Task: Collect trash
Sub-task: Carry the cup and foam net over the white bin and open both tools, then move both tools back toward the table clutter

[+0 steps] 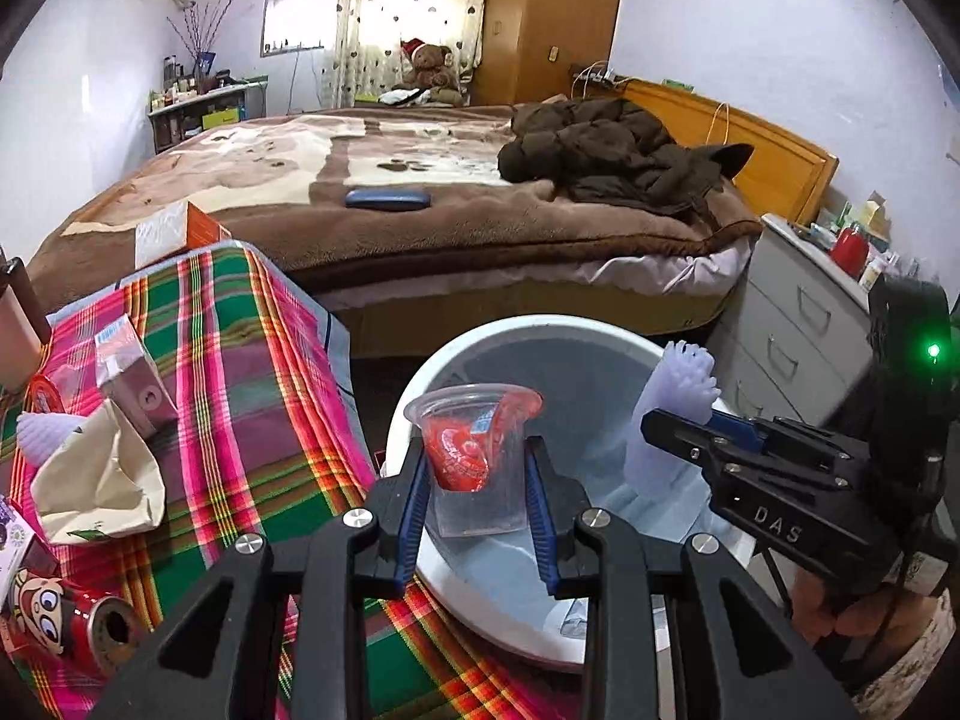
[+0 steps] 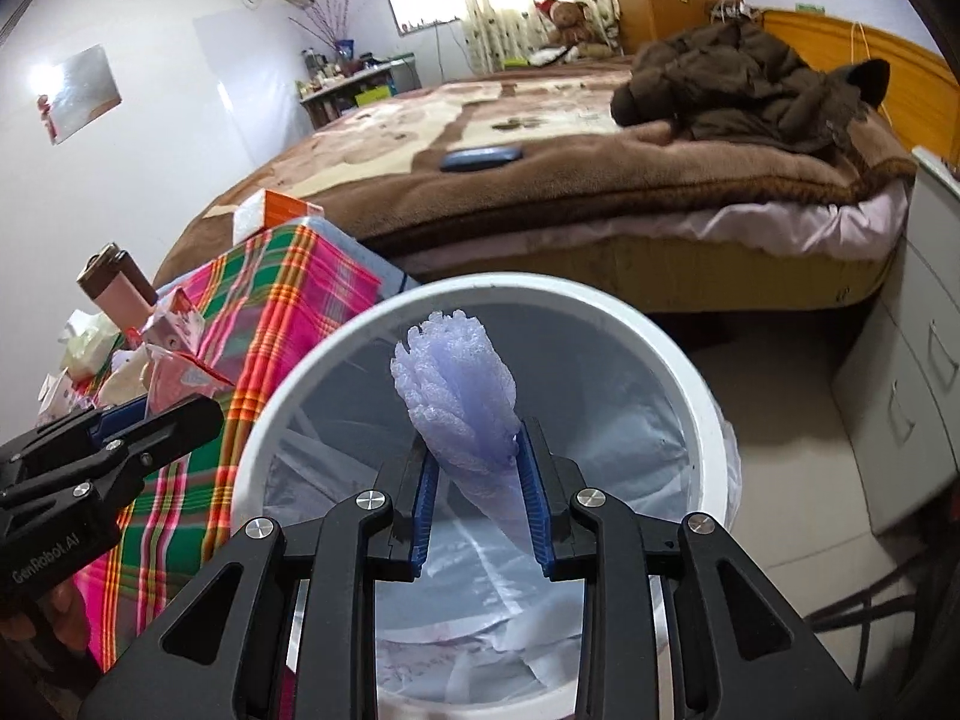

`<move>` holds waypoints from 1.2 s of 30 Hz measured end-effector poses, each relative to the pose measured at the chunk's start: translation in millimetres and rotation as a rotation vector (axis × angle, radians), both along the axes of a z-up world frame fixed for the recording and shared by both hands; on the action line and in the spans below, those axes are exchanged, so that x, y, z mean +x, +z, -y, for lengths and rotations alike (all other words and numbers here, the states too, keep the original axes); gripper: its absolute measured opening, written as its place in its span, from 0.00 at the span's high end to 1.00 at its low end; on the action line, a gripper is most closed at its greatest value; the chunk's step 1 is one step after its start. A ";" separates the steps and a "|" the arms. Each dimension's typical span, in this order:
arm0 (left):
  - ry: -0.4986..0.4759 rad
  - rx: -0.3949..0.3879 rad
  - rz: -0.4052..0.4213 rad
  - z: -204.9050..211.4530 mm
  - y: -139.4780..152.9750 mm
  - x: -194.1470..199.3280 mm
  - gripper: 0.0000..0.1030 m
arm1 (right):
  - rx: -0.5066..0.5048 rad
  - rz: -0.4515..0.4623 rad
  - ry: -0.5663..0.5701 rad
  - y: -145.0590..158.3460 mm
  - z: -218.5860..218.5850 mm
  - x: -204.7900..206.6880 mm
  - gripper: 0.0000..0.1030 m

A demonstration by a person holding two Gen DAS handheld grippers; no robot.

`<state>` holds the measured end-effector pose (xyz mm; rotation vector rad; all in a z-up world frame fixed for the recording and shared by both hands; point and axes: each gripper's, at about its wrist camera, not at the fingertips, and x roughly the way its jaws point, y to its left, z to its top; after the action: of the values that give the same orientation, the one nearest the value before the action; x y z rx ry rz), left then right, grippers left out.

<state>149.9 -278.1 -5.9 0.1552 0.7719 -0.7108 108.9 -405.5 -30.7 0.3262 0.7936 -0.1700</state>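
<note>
My left gripper [image 1: 477, 480] is shut on a clear plastic cup [image 1: 474, 450] with a red wrapper inside, held over the white trash bin [image 1: 420, 372]. My right gripper [image 2: 477, 468] is shut on a purple foam net sleeve [image 2: 462, 384], held above the bin's rim [image 2: 600, 300]; the bin has a pale plastic liner. The right gripper [image 1: 702, 426] and the sleeve [image 1: 666, 414] also show in the left wrist view. The left gripper's fingers [image 2: 150, 426] show at the left of the right wrist view.
A table with a plaid cloth [image 1: 240, 372] holds a crumpled paper bag [image 1: 102, 474], a small carton [image 1: 129, 372], a red can [image 1: 72, 624] and another purple foam piece [image 1: 42, 432]. A bed [image 1: 420, 198] stands behind, grey drawers [image 1: 792, 330] at right.
</note>
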 end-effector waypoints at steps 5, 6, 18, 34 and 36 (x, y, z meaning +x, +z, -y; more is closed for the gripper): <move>-0.001 -0.014 -0.004 -1.9 0.1 0.1 0.34 | -0.023 -0.019 -0.006 -1.2 1.5 -2.1 0.63; 0.002 -0.012 -0.001 -3.0 0.5 -0.4 0.34 | -0.021 -0.017 -0.008 -0.6 1.4 -3.8 0.61; 0.070 -0.034 0.014 -42.3 8.3 -3.4 0.33 | -0.047 0.023 -0.016 14.1 -13.7 -10.9 0.47; 0.241 -0.055 0.078 -137.6 22.6 -15.9 0.30 | -0.056 0.134 0.150 37.7 -84.8 -3.2 0.47; 0.274 -0.053 0.083 -152.7 22.7 -15.3 0.29 | -0.049 0.140 0.182 37.4 -96.8 2.2 0.47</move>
<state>134.6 -125.5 16.8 0.0295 0.6778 -0.4615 111.1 -308.6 6.7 0.2158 0.6751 0.0041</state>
